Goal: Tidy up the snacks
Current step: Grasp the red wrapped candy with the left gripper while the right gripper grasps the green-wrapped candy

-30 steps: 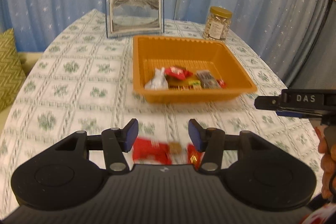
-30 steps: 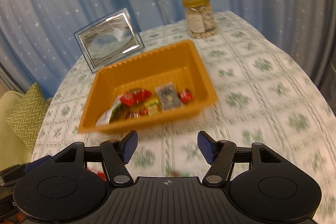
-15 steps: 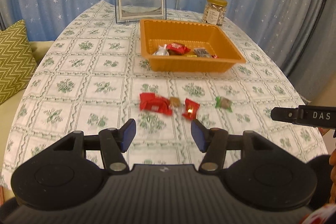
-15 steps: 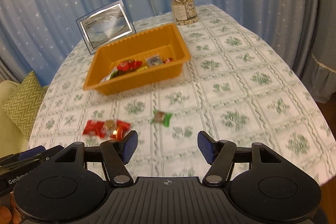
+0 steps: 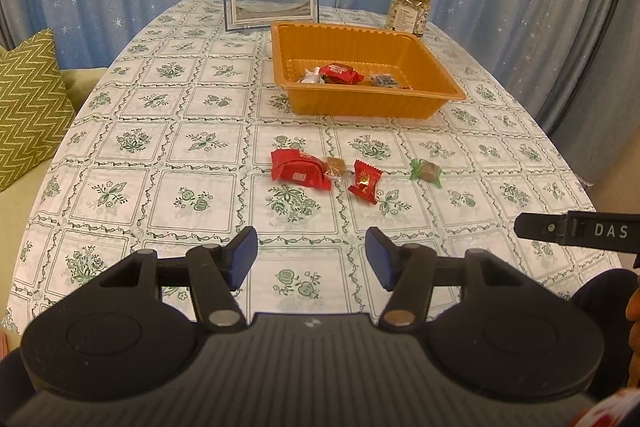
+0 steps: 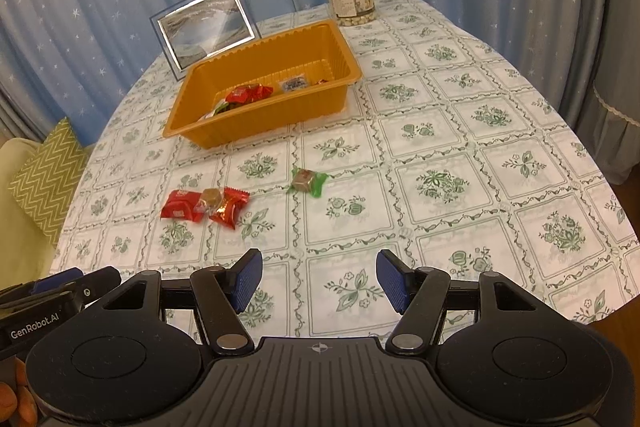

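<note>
So far, in tray (image 5: 440,75): several snacks.
Left on table (image 5: 120,155): four sweets (image 5: 362,179).
Left gripper (image 5: 311,254): spread, empty.
Right gripper (image 6: 319,277): spread, empty.

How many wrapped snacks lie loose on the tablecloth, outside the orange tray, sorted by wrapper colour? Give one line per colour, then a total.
Red wrappers: 2, the large red packet and the small red candy
Clear wrapper: 1, the caramel candy
Green wrapper: 1, the green candy
Total: 4
</note>
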Demonstrator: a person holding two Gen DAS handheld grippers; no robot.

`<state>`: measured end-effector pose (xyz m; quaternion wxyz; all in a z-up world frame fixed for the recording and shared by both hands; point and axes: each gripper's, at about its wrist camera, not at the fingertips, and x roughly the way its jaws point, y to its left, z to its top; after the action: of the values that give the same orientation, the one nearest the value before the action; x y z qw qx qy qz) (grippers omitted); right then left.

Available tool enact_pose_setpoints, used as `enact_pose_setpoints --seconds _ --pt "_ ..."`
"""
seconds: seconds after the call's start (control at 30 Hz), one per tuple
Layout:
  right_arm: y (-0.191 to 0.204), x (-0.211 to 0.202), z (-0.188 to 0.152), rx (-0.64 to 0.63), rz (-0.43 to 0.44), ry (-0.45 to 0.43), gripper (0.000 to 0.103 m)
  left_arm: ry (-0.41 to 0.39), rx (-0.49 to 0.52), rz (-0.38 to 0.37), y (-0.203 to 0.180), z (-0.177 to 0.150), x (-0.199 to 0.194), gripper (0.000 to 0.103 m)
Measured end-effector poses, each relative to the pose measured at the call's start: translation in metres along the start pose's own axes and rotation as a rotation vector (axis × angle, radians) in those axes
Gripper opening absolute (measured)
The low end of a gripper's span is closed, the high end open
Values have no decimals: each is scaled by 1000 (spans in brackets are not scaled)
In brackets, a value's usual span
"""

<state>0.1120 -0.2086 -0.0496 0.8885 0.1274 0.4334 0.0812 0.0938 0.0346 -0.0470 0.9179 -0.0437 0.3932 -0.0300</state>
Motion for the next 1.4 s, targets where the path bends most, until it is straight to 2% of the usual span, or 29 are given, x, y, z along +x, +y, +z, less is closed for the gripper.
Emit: enact_pose_setpoints --seconds 0.73,1.3,1.4 --pt "-4 11 -1 9 -7 9 63 0 5 -9 -4 2 7 57" --pt "-26 50 10 45 -18 24 63 21 94 -70 -32 12 70 55" --pt "-30 58 13 56 -20 31 63 31 127 -73 -39 16 85 48"
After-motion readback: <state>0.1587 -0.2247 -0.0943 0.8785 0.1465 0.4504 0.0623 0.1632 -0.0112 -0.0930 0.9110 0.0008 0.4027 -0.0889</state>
